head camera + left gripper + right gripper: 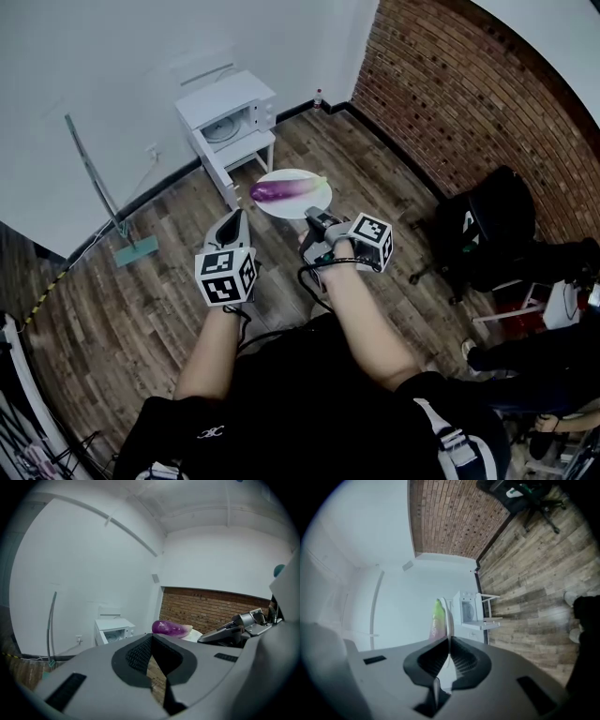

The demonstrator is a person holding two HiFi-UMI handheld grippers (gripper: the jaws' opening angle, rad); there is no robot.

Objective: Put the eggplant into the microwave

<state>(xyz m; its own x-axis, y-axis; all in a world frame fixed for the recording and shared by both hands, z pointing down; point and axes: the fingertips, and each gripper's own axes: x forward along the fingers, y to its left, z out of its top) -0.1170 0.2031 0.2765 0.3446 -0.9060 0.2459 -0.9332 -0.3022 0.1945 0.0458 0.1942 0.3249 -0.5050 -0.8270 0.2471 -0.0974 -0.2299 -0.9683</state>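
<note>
A purple eggplant (278,190) with a green end lies on a white plate (309,195), which hangs in the air above the wooden floor. My right gripper (312,217) is shut on the plate's near rim. In the right gripper view the plate (449,616) runs edge-on between the pads, with the eggplant (437,618) on it. My left gripper (241,216) is beside the plate on the left, shut and holding nothing; its tips meet (151,638). The white microwave (230,112) stands on a small white table (246,153) beyond the plate, and its inside with the turntable shows.
A black office chair (492,234) and a person's legs are at the right. A thin pole on a teal base (129,250) leans by the white wall at the left. A brick wall (450,84) runs along the right, with a small bottle (319,97) in the corner.
</note>
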